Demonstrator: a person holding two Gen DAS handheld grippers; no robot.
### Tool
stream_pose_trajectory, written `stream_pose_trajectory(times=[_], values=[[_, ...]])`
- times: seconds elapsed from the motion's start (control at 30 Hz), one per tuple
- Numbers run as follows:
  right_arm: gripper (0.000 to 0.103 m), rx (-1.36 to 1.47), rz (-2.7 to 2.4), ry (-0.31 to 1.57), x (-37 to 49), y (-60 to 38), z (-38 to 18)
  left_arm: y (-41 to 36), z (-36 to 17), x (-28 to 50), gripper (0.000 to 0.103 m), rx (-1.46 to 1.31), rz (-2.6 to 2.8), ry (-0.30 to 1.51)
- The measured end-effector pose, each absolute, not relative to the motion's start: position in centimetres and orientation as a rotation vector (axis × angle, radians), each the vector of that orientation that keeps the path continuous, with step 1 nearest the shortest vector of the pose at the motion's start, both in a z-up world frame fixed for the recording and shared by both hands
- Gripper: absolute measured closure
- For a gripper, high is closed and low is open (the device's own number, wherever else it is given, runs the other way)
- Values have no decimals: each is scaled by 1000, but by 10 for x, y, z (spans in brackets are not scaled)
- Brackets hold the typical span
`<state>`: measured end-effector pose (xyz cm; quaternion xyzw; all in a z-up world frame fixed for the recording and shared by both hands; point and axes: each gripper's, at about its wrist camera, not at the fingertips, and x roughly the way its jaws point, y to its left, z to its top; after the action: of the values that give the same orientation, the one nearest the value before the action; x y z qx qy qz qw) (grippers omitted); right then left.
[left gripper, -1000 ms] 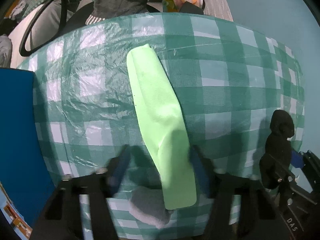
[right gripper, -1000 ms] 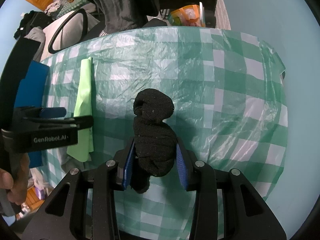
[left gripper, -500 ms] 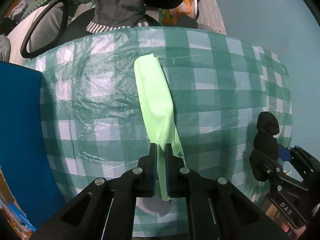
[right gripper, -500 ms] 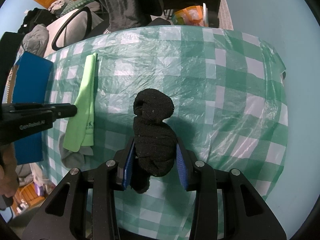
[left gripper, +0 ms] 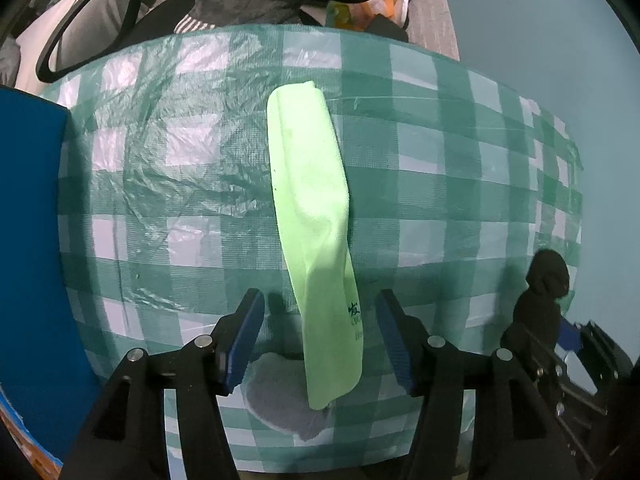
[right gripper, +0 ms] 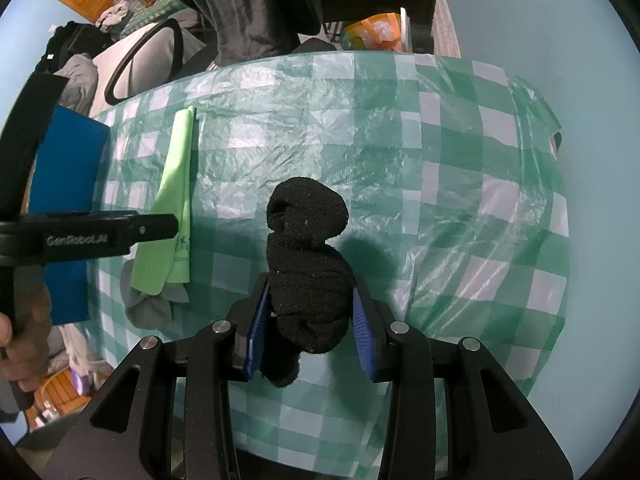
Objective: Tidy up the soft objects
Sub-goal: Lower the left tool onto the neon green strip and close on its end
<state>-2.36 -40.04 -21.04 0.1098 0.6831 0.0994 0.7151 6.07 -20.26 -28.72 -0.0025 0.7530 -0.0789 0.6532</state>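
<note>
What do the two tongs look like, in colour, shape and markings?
Both the left tongs and the right tongs have matte black angular frames with silver screw heads and blue ribbed pads on the fingers. In the right view, white lettering "GenRobot.AI" shows on the left tongs' side.

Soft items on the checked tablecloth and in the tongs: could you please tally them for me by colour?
Lime green: 1, the folded green cloth lying flat.
Grey: 1, the grey sock partly under that cloth's near end.
Black: 1, the black sock bundle clamped in the right tongs.
Total: 3.
</note>
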Motion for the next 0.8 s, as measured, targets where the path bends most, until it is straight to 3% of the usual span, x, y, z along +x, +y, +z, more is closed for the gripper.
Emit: stream_pose_trajectory(times=[0.17,0.47,0.53,0.6,0.7,0.8], values=[[66,239,223,1514,-27,-401,-209,-205,-294,74,35,-6,-136,1675],[66,241,221,1515,-30,-401,-209,-213,-308,84,35,-3,-94,1660],[66,241,220,1515,-31,-402,-209,-216,-306,81,40,30,-86,1640],[66,242,220,1515,-31,-402,-209,-216,-300,75,52,67,-78,1617],[66,242,222,1515,-33,-402,-209,-216,-295,73,90,62,-97,1606],[66,240,225,1513,-34,-403,-209,-212,-293,69,95,44,-113,1613]])
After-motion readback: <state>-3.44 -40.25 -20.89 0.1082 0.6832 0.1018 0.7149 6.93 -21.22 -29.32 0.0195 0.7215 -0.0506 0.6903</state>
